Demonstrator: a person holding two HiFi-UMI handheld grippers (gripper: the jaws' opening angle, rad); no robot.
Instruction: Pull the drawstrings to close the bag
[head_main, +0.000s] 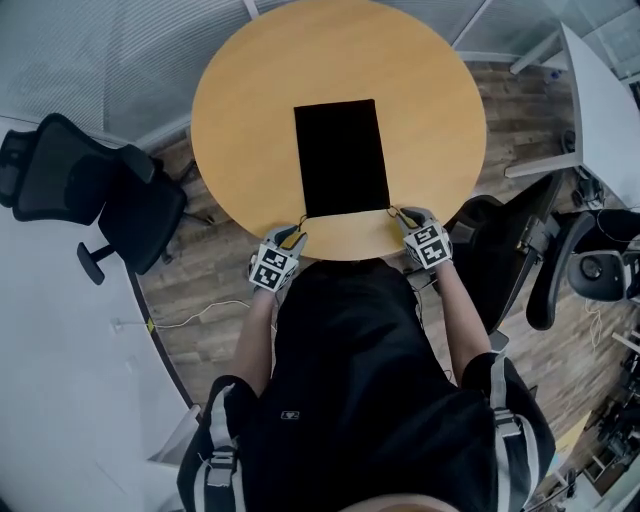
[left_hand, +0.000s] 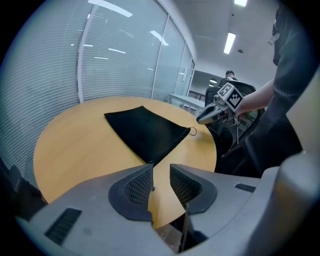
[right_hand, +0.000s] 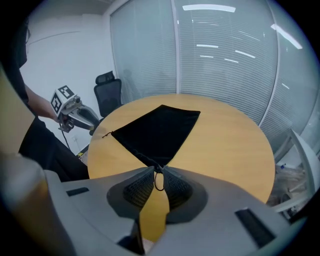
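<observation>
Seen from overhead, a round wooden table (head_main: 230, 100) holds the flat black bag (head_main: 341, 155) at its near edge. The left gripper (left_hand: 161, 171) gapes narrowly and pinches nothing, with the bag corner just ahead. The right gripper (right_hand: 159, 172) sits loose around the drawstring loop (right_hand: 159, 182), so pulling now would likely let the cord slip out.

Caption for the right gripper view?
Right gripper, jaws apart around the drawstring loop at a corner of the black bag, on a table.

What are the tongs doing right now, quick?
Left tongs: open, gripping nothing, at a corner of the black bag.
Right tongs: open, the cord loop lies between them, not pinched.
</observation>
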